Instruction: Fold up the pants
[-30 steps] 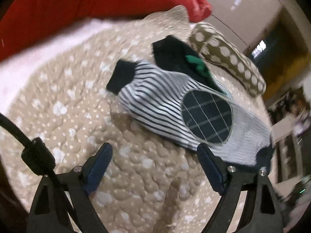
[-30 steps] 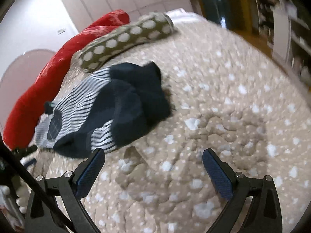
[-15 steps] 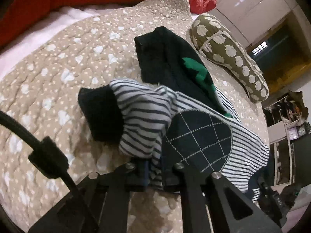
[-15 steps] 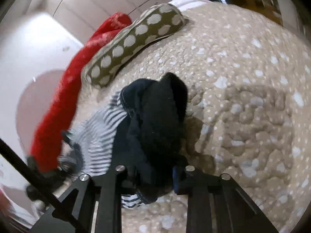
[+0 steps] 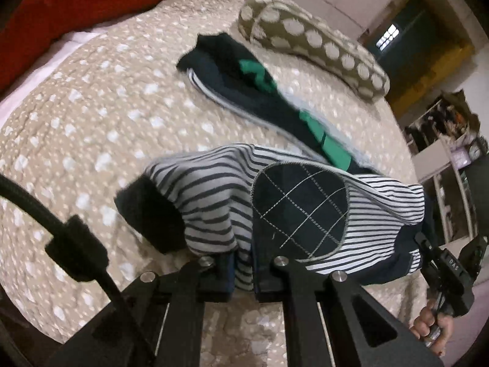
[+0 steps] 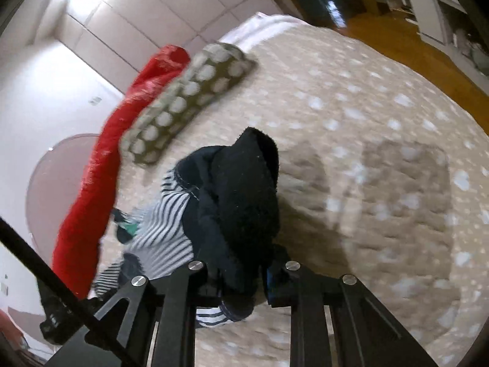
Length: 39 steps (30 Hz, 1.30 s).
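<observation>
- The striped pants (image 5: 220, 202) are small, white with thin dark stripes, dark ribbed cuffs and a dark oval knee patch (image 5: 301, 211) stitched in a light grid.
- The left gripper (image 5: 243, 278) has its jaws clamped together on a bunched fold of the striped fabric just below the knee patch; the cloth rises straight ahead of the jaws, lifted off the quilt (image 5: 91, 122).
- One dark cuff (image 5: 149, 214) hangs to the left of those jaws.
- The right gripper (image 6: 244, 284) has its jaws closed on the dark end of the same pants (image 6: 241, 202), which stands up ahead of the jaws with striped cloth trailing to their left.
- In the left wrist view the right gripper (image 5: 443, 269) appears at the far right, at the pants' other end.
- A second dark garment with green marks (image 5: 244, 88) lies flat on the quilt, farther ahead of the left jaws.
- Beyond it lie a dotted pillow (image 5: 311, 42) and a red cushion (image 5: 91, 6).
- No containers are in view.
</observation>
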{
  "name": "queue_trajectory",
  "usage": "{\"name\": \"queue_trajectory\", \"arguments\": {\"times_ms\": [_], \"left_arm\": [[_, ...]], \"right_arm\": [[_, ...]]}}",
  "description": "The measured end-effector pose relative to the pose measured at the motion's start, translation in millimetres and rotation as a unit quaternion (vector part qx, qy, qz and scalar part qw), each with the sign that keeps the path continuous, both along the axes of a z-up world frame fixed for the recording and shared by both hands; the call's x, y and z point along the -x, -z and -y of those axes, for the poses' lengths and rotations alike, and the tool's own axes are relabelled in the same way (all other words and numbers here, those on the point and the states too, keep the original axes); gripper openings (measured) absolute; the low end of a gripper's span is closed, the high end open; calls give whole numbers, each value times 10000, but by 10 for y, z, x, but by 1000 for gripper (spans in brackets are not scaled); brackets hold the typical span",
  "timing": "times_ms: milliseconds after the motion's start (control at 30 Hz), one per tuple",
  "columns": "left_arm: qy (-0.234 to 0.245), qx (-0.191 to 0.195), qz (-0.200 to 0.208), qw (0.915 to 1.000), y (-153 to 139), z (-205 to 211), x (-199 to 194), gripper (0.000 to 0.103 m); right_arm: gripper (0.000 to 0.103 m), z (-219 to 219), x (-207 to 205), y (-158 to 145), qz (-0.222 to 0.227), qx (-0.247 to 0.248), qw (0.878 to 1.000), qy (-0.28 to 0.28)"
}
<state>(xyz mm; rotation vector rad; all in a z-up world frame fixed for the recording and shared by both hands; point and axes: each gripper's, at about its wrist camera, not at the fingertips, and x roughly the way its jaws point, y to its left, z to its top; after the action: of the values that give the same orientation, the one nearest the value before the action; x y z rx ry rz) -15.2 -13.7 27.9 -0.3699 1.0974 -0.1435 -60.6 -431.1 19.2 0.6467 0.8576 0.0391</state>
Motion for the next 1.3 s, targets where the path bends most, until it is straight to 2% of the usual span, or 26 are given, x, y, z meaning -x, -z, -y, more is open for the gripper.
{"name": "queue_trajectory", "arguments": {"times_ms": [33, 200, 333, 467, 533, 600, 633, 700, 767, 833, 900, 1000, 1033, 1100, 1167, 1200, 1233, 1267, 1300], "left_arm": [[-5, 39, -18, 10000, 12, -4, 2, 8], [19, 376, 137, 9992, -65, -166, 148, 9], [45, 494, 176, 9986, -107, -300, 289, 10], [104, 490, 153, 9986, -88, -327, 360, 11], [114, 515, 195, 9984, -115, -361, 394, 12], [83, 554, 280, 9980, -158, -402, 403, 12], [55, 551, 310, 9980, -168, -431, 401, 13], [-21, 532, 305, 9981, -163, -472, 400, 13], [-71, 536, 289, 9981, -141, -524, 430, 21], [-85, 601, 243, 9979, -101, -563, 458, 39], [-55, 694, 199, 9974, -49, -572, 464, 48], [9, 892, 68, 9960, 49, -526, 417, 52], [18, 987, 30, 9951, 76, -501, 394, 59], [24, 1117, 5, 9937, 113, -447, 327, 63], [-55, 1057, -73, 9944, 131, -391, 247, 63], [-91, 1000, -83, 9949, 126, -365, 218, 57], [-120, 933, -81, 9955, 118, -340, 192, 32], [-108, 879, -138, 9960, 126, -312, 160, 17], [-69, 947, -207, 9953, 145, -294, 137, 6]], "right_arm": [[41, 47, 42, 6, -34, 150, 9998, 111], [49, 116, 275, -199, 215, 845, 9961, 148], [53, -103, 363, -288, 385, 991, 9938, -319], [54, -444, 248, -362, 635, 1292, 9866, -770], [61, -638, 89, -403, 703, 1577, 9796, -1023], [72, -762, -13, -399, 696, 1800, 9737, -1208], [72, -841, -84, -378, 563, 1941, 9708, -1295], [72, -885, -96, -354, 460, 1819, 9733, -1323], [72, -828, 10, -343, 473, 1539, 9802, -1151], [72, -732, 154, -304, 513, 1284, 9861, -917], [72, -657, 269, -236, 477, 1194, 9886, -778], [72, -635, 277, -118, 223, 1182, 9887, -900], [72, -624, 271, -75, 161, 1045, 9903, -898], [72, -618, 248, -28, 114, 815, 9931, -833], [74, -642, 201, 10, 93, 735, 9952, -643], [74, -653, 186, 14, 98, 744, 9953, -605], [74, -678, 152, 28, 77, 787, 9954, -542], [70, -697, 124, 36, 52, 814, 9954, -510], [56, -716, 93, 47, 32, 861, 9951, -479]]}}
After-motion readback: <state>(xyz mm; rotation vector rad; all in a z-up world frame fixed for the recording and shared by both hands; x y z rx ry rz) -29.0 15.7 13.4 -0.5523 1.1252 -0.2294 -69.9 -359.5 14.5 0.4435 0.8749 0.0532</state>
